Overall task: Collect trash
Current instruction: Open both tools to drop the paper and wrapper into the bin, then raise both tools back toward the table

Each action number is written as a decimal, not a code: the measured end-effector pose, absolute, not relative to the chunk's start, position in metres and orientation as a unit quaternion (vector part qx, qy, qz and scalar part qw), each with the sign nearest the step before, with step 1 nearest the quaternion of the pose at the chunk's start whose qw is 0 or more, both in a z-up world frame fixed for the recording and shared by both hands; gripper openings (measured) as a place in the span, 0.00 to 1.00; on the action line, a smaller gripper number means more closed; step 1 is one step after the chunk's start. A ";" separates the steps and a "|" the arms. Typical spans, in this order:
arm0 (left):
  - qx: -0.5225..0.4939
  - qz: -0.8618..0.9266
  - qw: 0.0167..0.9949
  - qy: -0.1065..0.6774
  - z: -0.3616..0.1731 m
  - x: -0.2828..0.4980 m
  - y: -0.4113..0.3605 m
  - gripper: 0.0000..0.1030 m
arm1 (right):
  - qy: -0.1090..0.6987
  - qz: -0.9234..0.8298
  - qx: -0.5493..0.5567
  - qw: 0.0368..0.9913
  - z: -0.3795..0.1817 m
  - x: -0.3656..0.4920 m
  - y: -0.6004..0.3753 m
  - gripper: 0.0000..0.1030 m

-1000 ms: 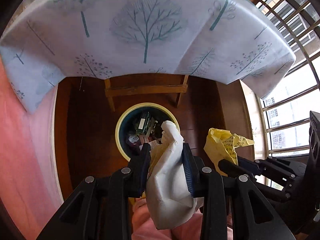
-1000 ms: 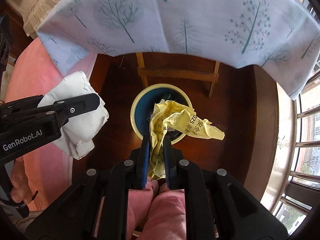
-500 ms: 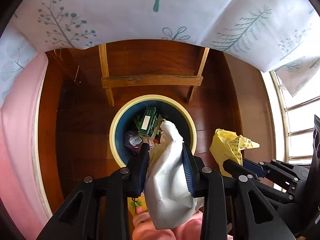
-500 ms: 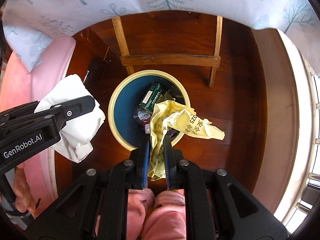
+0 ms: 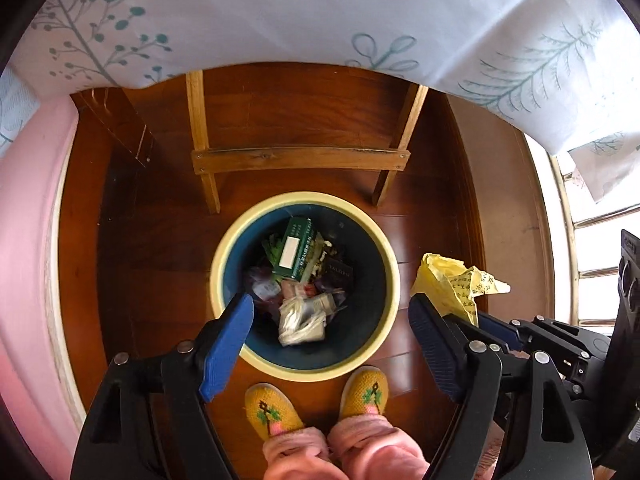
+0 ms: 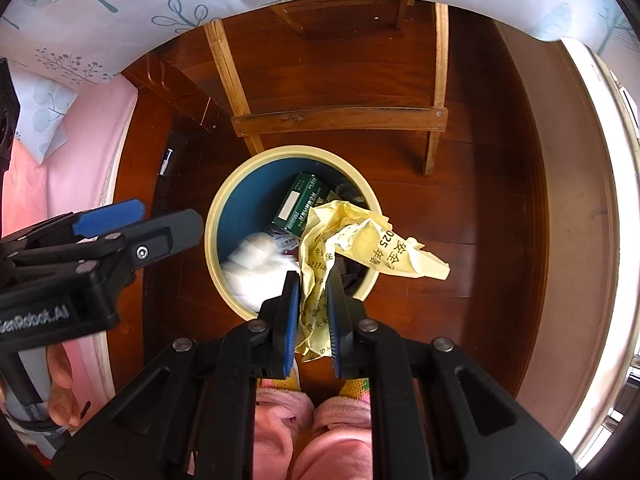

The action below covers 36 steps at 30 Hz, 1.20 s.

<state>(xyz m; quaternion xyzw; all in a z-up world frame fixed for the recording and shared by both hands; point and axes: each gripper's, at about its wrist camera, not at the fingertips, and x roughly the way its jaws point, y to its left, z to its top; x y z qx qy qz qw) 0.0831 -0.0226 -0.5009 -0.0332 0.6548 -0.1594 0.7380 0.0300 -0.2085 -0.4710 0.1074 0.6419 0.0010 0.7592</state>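
A round bin with a cream rim (image 5: 304, 200) and dark blue inside stands on the wooden floor below both grippers. My left gripper (image 5: 330, 304) hangs over it, jaws opening, with nothing between them. The crumpled white paper (image 6: 256, 268) lies inside the bin at its near-left wall, next to a green box (image 5: 298, 252) and other litter. My right gripper (image 6: 312, 280) is shut on a crumpled yellow paper (image 6: 360, 244) with printed characters, held over the bin's right rim (image 6: 288, 152). The left gripper (image 6: 168, 218) also shows at the left of the right wrist view.
A wooden stool frame with a crossbar (image 5: 300, 158) stands just behind the bin. A tree-print tablecloth (image 5: 320, 12) hangs above. Pink fabric (image 5: 28, 220) lies to the left, a window grille (image 5: 592, 240) to the right. The person's yellow slippers (image 5: 272, 412) touch the bin's near side.
Both grippers have sunk closer to the bin. The left jaws have spread apart and the white paper has fallen from them into the bin. The right gripper still clamps the yellow paper.
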 end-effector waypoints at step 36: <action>0.012 -0.041 0.811 0.584 -0.226 0.101 0.059 0.70 | 0.610 -0.011 0.083 0.788 -0.288 0.083 -0.150 0.49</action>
